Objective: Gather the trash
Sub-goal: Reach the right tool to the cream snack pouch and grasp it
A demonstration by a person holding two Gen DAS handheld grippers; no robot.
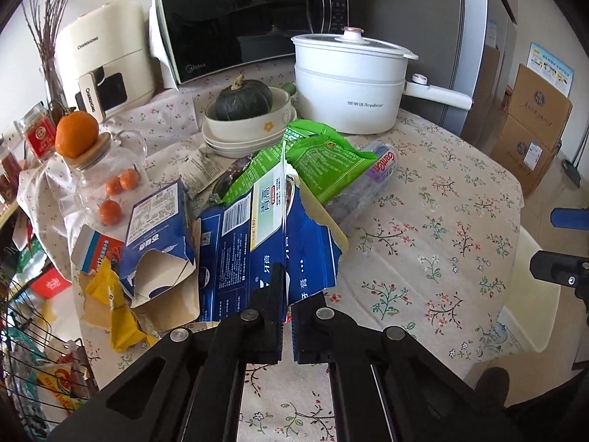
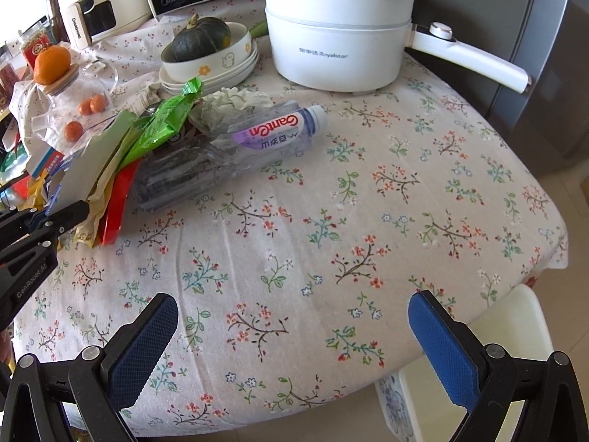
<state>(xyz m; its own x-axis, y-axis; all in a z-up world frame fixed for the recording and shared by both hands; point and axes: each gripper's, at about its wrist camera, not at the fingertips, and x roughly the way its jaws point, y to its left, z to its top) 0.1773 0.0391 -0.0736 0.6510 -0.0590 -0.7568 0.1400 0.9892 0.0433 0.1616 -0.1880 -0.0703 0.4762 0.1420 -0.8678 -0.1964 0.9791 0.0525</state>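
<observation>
A pile of trash lies on the floral tablecloth [image 2: 331,221]. It holds a torn, flattened blue carton [image 1: 254,254], a second torn blue box [image 1: 158,228], green wrappers [image 1: 316,158], a yellow wrapper [image 1: 117,316] and an empty clear plastic bottle [image 2: 235,147] lying on its side. My left gripper [image 1: 287,294] is shut on the near edge of the flattened blue carton, which stands up between its pads. In the right wrist view it shows at the left edge [image 2: 73,213]. My right gripper [image 2: 291,305] hangs open above bare cloth, to the right of the pile, with nothing between its blue pads.
Behind the pile stand a white electric pot [image 1: 346,84], stacked bowls [image 1: 254,125] with a dark squash, a microwave [image 1: 250,18] and a glass jar [image 1: 99,169] with oranges. A wire basket [image 1: 29,331] sits lower left. A white plastic object [image 2: 508,324] lies below the table's right edge.
</observation>
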